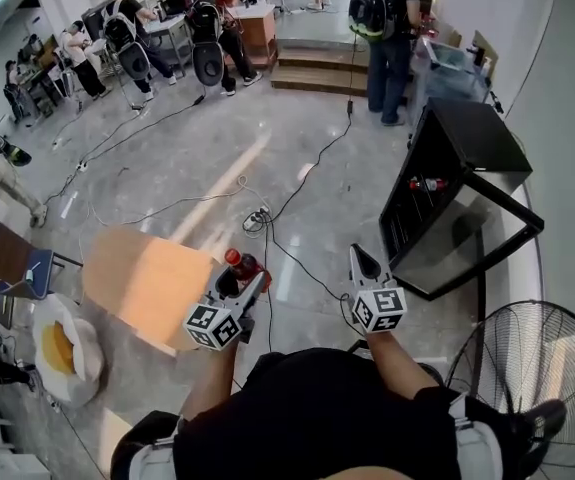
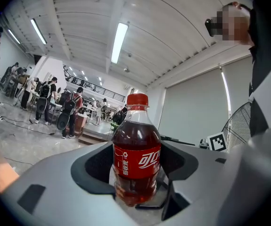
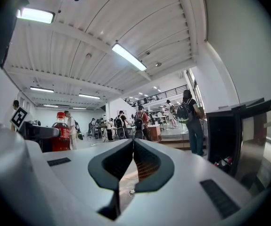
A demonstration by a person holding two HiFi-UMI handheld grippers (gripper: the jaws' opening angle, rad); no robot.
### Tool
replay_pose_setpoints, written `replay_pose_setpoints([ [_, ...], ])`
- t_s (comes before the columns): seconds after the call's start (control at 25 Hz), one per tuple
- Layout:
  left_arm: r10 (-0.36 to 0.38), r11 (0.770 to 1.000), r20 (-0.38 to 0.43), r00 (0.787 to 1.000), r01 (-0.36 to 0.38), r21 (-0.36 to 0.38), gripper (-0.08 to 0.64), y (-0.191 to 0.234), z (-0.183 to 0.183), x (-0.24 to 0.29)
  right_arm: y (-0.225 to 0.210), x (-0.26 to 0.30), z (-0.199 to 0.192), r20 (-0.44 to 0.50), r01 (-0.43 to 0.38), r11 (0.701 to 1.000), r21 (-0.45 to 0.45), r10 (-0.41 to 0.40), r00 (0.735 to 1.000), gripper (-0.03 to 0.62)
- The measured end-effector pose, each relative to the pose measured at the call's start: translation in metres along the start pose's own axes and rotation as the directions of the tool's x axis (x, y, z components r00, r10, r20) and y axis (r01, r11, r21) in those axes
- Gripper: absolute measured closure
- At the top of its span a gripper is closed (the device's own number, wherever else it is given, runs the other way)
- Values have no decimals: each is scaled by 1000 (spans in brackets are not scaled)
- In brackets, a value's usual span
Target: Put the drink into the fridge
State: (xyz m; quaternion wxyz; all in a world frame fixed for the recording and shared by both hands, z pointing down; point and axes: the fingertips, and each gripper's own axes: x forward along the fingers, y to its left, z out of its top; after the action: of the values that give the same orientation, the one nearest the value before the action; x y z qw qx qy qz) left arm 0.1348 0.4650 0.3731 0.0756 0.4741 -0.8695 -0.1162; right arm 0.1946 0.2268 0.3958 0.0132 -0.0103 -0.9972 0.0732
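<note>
A cola bottle (image 2: 136, 157) with a red cap and red label stands upright between the jaws of my left gripper (image 2: 136, 182), which is shut on it. In the head view the bottle (image 1: 244, 265) shows above the left gripper (image 1: 237, 288), held over the floor. My right gripper (image 1: 364, 264) is held beside it, jaws closed together with nothing between them (image 3: 131, 166). From the right gripper view the bottle (image 3: 61, 132) appears at the left. The black fridge (image 1: 447, 193) stands ahead to the right, its glass door (image 1: 472, 243) swung open.
A wooden table (image 1: 147, 283) lies to the left. Cables and a power strip (image 1: 257, 218) run across the floor ahead. A standing fan (image 1: 532, 368) is at the lower right. Several people stand or sit at desks in the background. A few items lie on a fridge shelf (image 1: 427, 183).
</note>
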Motion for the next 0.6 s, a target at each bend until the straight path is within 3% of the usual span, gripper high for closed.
replay_pose_setpoints([
  [0.36, 26, 999, -27, 999, -27, -32, 249, 20, -22, 11, -18, 8, -28, -49, 9, 1000, 11, -9, 999, 571],
  [0.6, 3, 998, -3, 1000, -3, -61, 249, 64, -22, 65, -49, 43, -36, -79, 58, 998, -4, -58, 995, 571],
])
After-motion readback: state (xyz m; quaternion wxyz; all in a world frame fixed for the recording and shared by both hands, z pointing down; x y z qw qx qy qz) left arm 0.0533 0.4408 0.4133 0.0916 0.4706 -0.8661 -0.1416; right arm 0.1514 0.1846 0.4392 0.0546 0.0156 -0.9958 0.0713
